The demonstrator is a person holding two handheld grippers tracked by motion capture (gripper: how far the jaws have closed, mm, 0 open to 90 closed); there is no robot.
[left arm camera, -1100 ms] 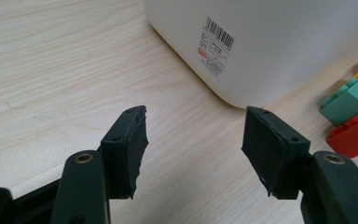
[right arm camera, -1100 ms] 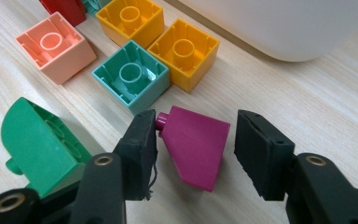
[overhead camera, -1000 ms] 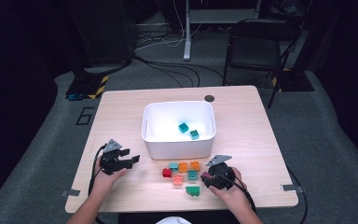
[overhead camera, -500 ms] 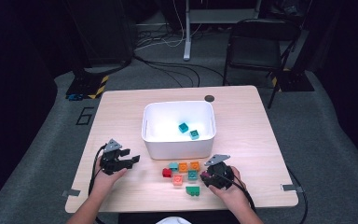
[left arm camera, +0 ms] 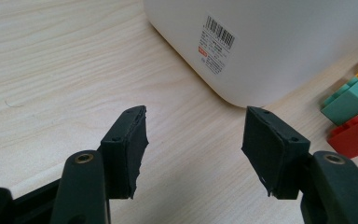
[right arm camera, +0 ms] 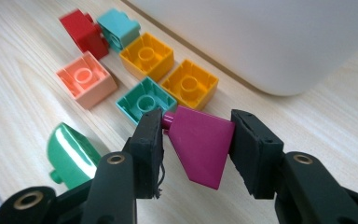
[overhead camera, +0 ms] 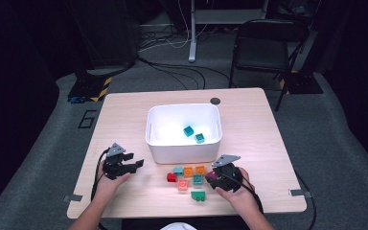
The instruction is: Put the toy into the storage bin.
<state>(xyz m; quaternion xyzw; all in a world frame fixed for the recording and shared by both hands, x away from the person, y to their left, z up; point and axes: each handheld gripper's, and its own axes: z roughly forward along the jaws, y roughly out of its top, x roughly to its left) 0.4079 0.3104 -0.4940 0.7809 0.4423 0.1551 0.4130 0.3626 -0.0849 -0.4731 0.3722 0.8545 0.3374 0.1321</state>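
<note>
A magenta wedge-shaped block sits between the jaws of my right gripper, and both pads press on its sides. In the high view the right gripper holds this block just right of a cluster of loose blocks on the table. My left gripper is open with bare table between its pads, pointing at the white bin's near corner. From above, the left gripper lies left of the bin's front wall.
Loose blocks lie in front of the bin: red, light teal, two orange, teal, pink and a rounded green one. Two teal blocks lie inside the bin. A folding chair stands beyond the table.
</note>
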